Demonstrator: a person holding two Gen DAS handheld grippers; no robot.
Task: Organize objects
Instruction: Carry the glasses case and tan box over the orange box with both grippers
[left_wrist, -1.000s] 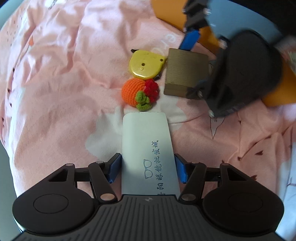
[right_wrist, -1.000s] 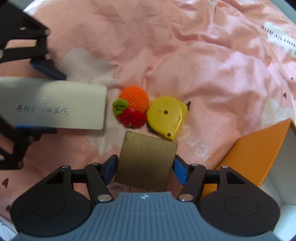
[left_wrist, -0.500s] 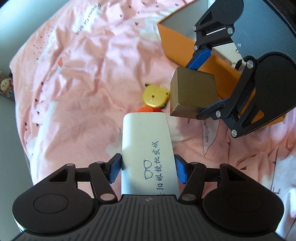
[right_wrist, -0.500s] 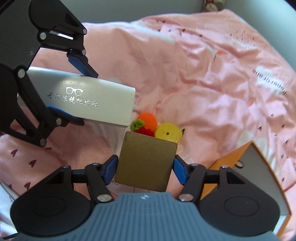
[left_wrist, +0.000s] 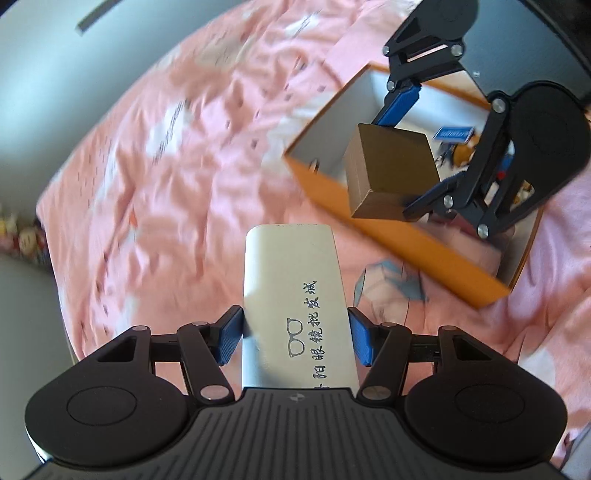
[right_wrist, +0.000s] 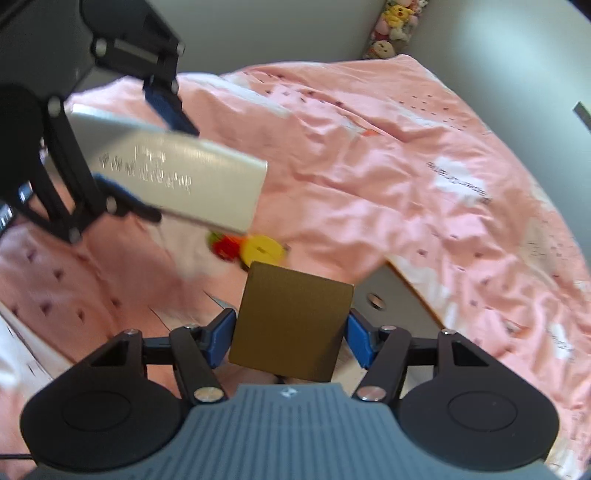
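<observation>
My left gripper (left_wrist: 294, 341) is shut on a white glasses case (left_wrist: 293, 291) with a spectacles mark and dark lettering, held high above the pink bedsheet (left_wrist: 177, 192). My right gripper (right_wrist: 290, 341) is shut on a gold-brown box (right_wrist: 291, 325). In the left wrist view that box (left_wrist: 391, 173) hangs over the near wall of an open orange box (left_wrist: 417, 243) with a white inside. Far below on the sheet lie a yellow tape measure (right_wrist: 263, 249) and an orange crochet toy (right_wrist: 223, 245), partly hidden by the case (right_wrist: 173, 181).
Small items lie inside the orange box (left_wrist: 458, 144), half hidden by the right gripper. Plush toys (right_wrist: 399, 26) stand at the far corner of the bed by a grey wall. The sheet is rumpled with high folds.
Both grippers have risen well above the sheet with their loads. The gold-brown box has moved from beside the tape measure to over the orange box. The toy and tape measure stayed put.
</observation>
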